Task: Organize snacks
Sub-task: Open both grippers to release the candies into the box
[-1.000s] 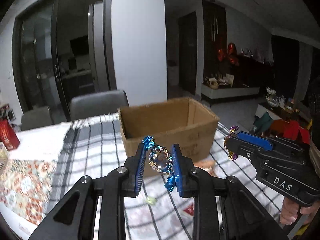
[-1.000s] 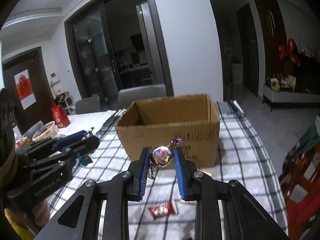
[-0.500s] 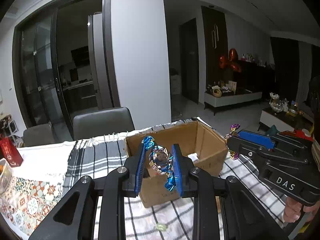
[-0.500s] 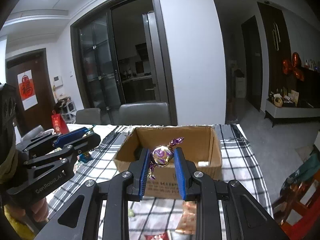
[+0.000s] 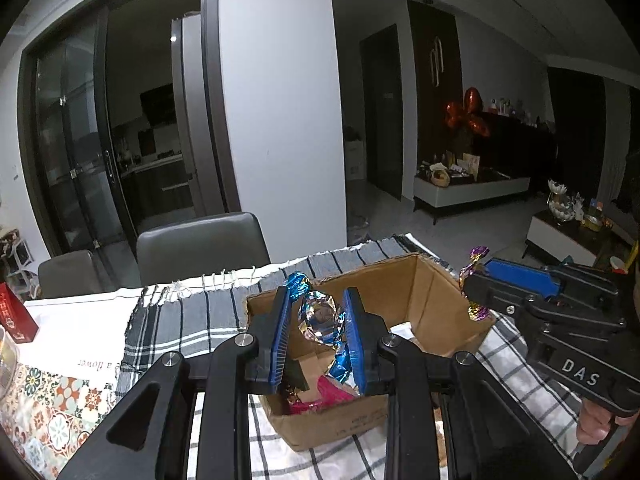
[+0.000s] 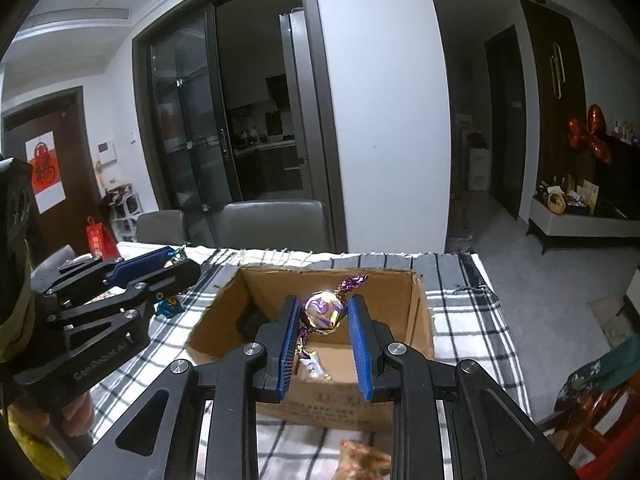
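Observation:
My left gripper (image 5: 318, 338) is shut on a blue foil candy (image 5: 320, 318) and holds it over the open cardboard box (image 5: 436, 300). A pink wrapper (image 5: 320, 394) lies inside the box. My right gripper (image 6: 324, 326) holds a purple and gold foil candy (image 6: 323, 312) over the same box (image 6: 416, 320); its jaws stand slightly wider than the candy. Each gripper shows in the other's view: the right one at the right (image 5: 474, 292), the left one at the left (image 6: 176, 268).
The box stands on a black and white checked cloth (image 6: 472, 320). A wrapped snack (image 6: 364, 460) lies on the cloth in front of the box. Grey chairs (image 6: 276, 224) stand behind the table. A red packet (image 5: 14, 320) stands at the far left.
Both grippers have risen and moved forward with their candies, from in front of the box to above its opening. The right gripper's jaws look a little wider than before.

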### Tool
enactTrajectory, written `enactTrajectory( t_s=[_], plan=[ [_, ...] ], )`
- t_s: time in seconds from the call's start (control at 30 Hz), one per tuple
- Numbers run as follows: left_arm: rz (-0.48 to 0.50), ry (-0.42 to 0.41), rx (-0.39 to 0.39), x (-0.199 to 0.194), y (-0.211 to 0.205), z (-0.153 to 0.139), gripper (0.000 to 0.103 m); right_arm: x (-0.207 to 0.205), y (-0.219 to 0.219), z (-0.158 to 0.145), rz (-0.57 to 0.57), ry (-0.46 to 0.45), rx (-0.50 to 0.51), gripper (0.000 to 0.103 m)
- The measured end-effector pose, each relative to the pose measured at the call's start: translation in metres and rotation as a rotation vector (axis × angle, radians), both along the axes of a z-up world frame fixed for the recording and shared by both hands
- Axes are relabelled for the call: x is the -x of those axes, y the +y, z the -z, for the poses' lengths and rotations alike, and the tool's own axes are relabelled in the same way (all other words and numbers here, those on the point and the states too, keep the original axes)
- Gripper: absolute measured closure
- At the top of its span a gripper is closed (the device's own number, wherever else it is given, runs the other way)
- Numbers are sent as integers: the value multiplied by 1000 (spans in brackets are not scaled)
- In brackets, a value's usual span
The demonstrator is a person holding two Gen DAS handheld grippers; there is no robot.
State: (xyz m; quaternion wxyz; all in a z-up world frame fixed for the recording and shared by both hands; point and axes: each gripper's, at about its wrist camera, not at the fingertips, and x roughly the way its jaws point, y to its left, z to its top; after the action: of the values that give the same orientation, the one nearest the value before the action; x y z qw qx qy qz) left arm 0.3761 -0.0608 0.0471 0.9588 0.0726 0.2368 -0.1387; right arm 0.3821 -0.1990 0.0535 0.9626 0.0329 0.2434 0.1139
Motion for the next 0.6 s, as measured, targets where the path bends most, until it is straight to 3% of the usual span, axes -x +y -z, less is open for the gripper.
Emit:
enactTrajectory(
  t_s=[0.13,0.23,0.27,0.3,0.33,0.6],
  plan=[
    [-1,32,-8,-18,-3,9,72,-13,2,5,1,14,22,77],
    [-24,29,-24,-24,-6,13,57,-18,1,10,7,23,34,75],
    [-30,26,-30,-25,-6,14,50,-19,1,11,12,29,40,73],
    [-34,25,-33,-26,-7,13,48,-21,0,13,20,41,46,63],
    [-35,23,-31,-25,-7,13,47,-21,0,14,25,43,46,59],
    [-17,-3,-41,2,-10,13,40,0,-9,14,34,37,31,59]
  ],
)
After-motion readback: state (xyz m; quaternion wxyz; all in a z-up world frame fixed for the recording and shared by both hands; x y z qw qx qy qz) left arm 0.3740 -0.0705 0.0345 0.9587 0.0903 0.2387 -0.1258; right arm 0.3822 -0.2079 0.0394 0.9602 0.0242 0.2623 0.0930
